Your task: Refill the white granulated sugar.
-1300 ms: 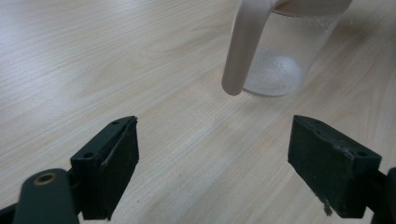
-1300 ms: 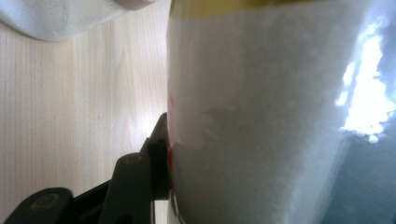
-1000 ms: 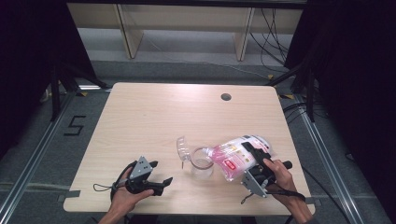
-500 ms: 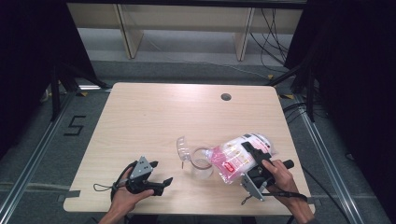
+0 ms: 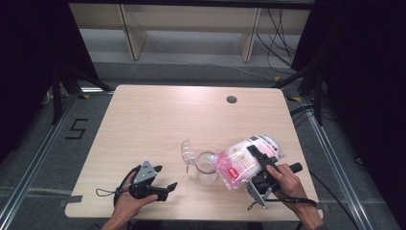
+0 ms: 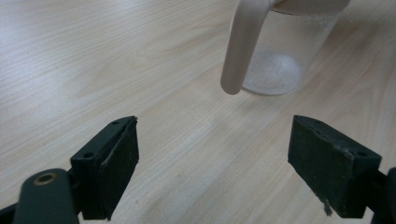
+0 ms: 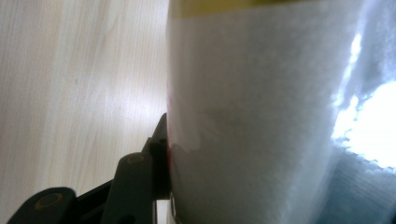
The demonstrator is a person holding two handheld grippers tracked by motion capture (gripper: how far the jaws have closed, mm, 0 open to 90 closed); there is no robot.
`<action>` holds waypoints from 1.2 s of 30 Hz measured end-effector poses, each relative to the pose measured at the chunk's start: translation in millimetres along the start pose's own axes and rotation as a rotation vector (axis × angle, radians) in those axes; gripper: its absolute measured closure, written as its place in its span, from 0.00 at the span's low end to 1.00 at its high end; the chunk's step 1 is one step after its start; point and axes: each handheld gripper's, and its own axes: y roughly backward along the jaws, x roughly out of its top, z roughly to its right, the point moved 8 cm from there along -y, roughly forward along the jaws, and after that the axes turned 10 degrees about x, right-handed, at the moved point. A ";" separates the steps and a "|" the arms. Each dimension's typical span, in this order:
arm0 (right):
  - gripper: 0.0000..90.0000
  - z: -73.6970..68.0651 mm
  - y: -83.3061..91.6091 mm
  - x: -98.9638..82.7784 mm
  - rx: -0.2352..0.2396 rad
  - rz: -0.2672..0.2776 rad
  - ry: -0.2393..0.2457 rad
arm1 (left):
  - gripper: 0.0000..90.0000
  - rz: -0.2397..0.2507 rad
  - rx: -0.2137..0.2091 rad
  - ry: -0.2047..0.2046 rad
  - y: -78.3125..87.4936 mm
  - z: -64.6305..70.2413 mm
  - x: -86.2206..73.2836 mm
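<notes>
A clear plastic bag of white granules with a pink label (image 5: 234,165) lies tilted, its mouth over a clear measuring cup (image 5: 206,168) near the table's front. My right gripper (image 5: 253,163) is shut on the bag's middle. In the right gripper view the bag (image 7: 261,116) presses against one of its fingers (image 7: 140,182). My left gripper (image 5: 165,176) rests open on the table to the left of the cup, nothing between its jaws. In the left gripper view (image 6: 212,154) the cup (image 6: 280,60) stands just ahead, a thin layer of white grains at its bottom and its handle (image 6: 240,46) facing me.
The light wooden table (image 5: 158,120) has a round cable hole (image 5: 231,99) at the back right. A shelf frame (image 5: 191,28) stands on the floor behind it. Dark curtains hang at both sides.
</notes>
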 end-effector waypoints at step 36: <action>0.64 8.7 0.9 6.9 -0.051 -0.050 0.205 | 0.18 0.007 0.001 -0.001 -0.1 -1.9 0.6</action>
